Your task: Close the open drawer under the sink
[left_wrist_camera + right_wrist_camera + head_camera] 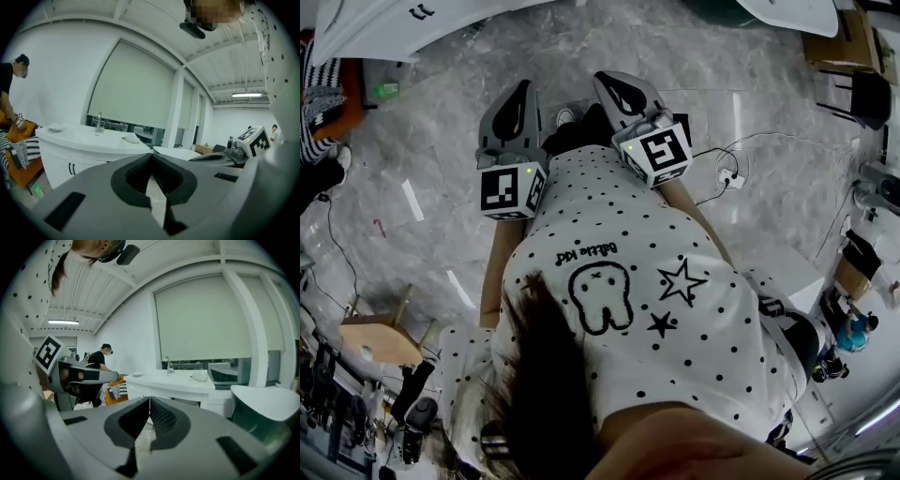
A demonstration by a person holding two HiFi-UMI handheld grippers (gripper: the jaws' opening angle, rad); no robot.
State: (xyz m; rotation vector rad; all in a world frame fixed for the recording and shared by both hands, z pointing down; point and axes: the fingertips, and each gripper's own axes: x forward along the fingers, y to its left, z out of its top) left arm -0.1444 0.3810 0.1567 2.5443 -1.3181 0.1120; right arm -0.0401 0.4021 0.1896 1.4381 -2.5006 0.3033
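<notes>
Both claws shut and empty, well short of the sink unit.
I find the left claw [152, 157] and the right claw [149, 401] each with jaws together and nothing between them, held level above the grey marbled floor [441, 122]. The white rounded sink table [89, 140], with its chrome tap [99, 123], stands well apart ahead. I cannot make out the drawer beneath it.

The white counter [84, 138] bears a faucet [99, 123] and perhaps a cloth [132, 138].
</notes>
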